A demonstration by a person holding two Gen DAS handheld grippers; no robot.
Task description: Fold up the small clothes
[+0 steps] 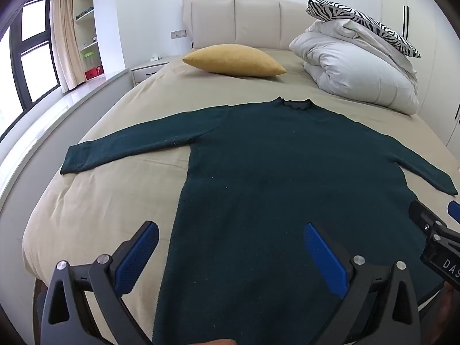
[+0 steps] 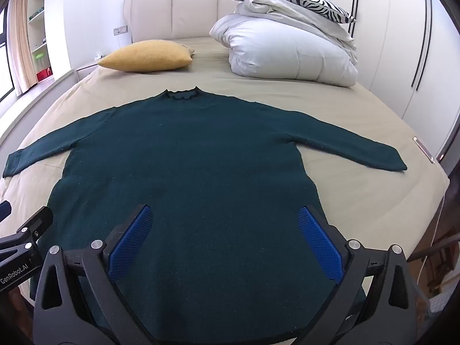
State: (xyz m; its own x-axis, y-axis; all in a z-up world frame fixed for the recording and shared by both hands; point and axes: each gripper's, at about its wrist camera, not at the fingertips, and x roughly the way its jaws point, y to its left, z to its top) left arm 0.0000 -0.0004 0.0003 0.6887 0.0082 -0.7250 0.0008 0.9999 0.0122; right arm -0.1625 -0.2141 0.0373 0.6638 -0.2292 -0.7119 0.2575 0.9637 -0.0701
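Observation:
A dark green long-sleeved sweater [image 1: 273, 172] lies flat on the beige bed [image 1: 115, 195], collar toward the headboard, both sleeves spread out sideways. It also shows in the right wrist view [image 2: 195, 166]. My left gripper [image 1: 230, 244] is open and empty, hovering over the sweater's lower left part near the hem. My right gripper [image 2: 224, 230] is open and empty, hovering over the sweater's lower middle. The right gripper shows at the right edge of the left wrist view [image 1: 434, 230]; the left gripper shows at the left edge of the right wrist view [image 2: 23, 235].
A yellow cushion [image 1: 234, 60] lies near the headboard. A folded white duvet [image 1: 356, 69] with a zebra-print pillow [image 1: 365, 23] sits at the bed's far right. A bedside table [image 1: 148, 69] and window ledge are to the left, wardrobes [image 2: 402, 43] to the right.

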